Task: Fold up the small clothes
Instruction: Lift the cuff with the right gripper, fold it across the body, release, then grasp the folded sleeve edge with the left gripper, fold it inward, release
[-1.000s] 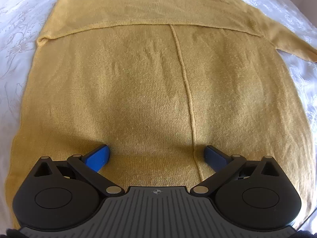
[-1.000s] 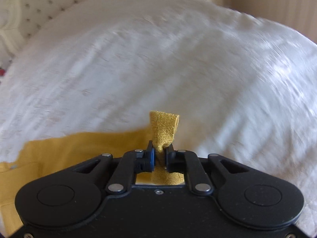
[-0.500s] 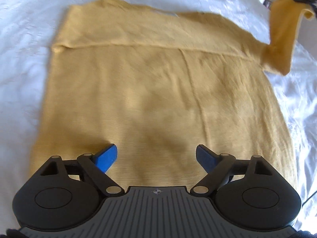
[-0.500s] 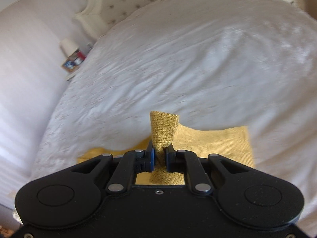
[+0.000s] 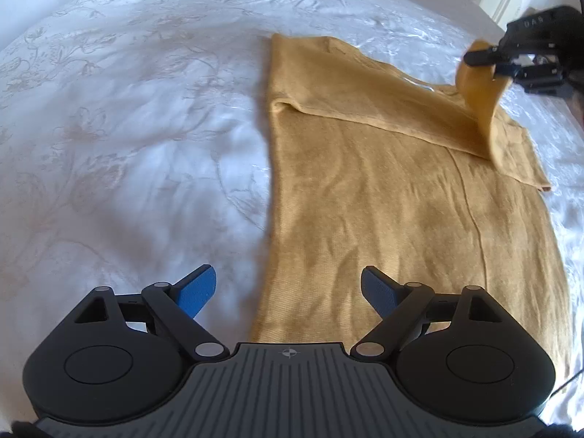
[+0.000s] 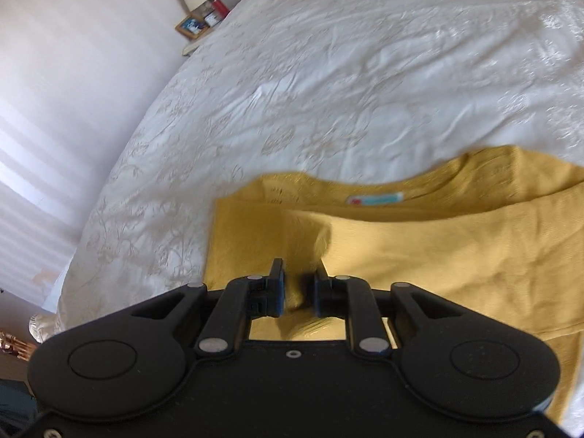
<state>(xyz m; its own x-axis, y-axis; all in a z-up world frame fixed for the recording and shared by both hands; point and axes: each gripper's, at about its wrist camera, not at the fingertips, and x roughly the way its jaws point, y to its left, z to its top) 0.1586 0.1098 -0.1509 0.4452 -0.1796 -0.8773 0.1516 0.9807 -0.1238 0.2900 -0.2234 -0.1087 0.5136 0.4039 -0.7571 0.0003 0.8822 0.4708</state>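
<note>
Nearest, my left gripper (image 5: 288, 288) hangs over the near hem of the mustard-yellow knitted sweater (image 5: 383, 219), its blue-padded fingers (image 5: 197, 288) spread wide with nothing between them; one pad sits above the white embroidered bedspread (image 5: 127, 127), the other above the knit. The sweater lies flat on the bed, one sleeve folded across its upper part. Farther off, my right gripper (image 6: 297, 292) is over the sweater's shoulder area with the cuff of the other sleeve (image 5: 481, 95) between its fingers, and those fingers are opening around the cloth; the sleeve hangs from them down onto the body. Beyond, the neck label (image 6: 376, 199) shows at the collar, then bare bedspread, and a bedside table with a picture frame (image 6: 193, 25) by the wall.
</note>
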